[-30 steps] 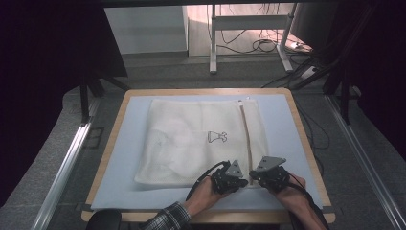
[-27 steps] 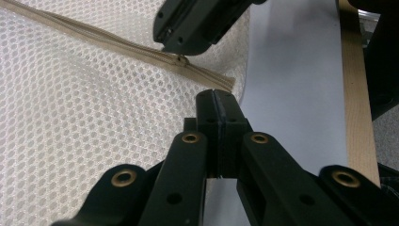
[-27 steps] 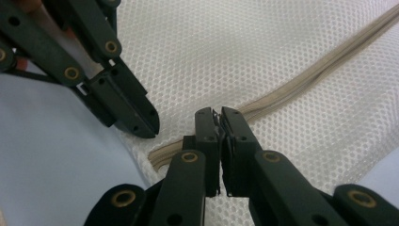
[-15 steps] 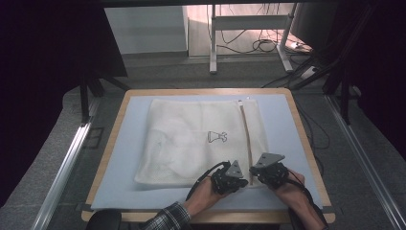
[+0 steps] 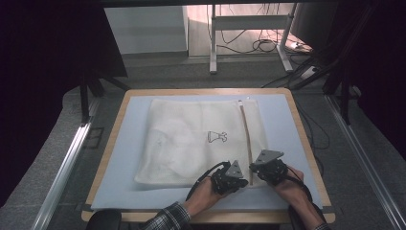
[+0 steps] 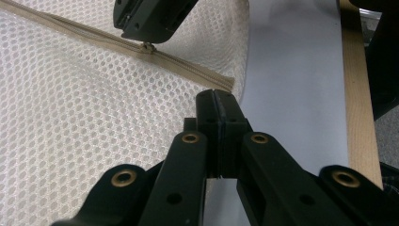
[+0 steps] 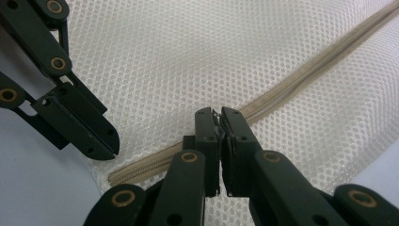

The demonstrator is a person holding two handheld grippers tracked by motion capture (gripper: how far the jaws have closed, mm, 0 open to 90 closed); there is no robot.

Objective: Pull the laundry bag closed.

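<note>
White honeycomb mesh bag [image 5: 191, 143], beige zipper [image 5: 246, 139]

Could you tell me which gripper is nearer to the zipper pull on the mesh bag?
Right. The right gripper is shut on the zipper pull; the left gripper pinches the mesh bag corner by the zipper's end.

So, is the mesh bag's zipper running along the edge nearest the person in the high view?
No, the zipper runs away from the person, up the right part of the mesh bag.

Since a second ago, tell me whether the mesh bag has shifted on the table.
No. The mesh bag keeps the same gap to the table's wooden rim, with both grippers at its near zipper end.
</note>
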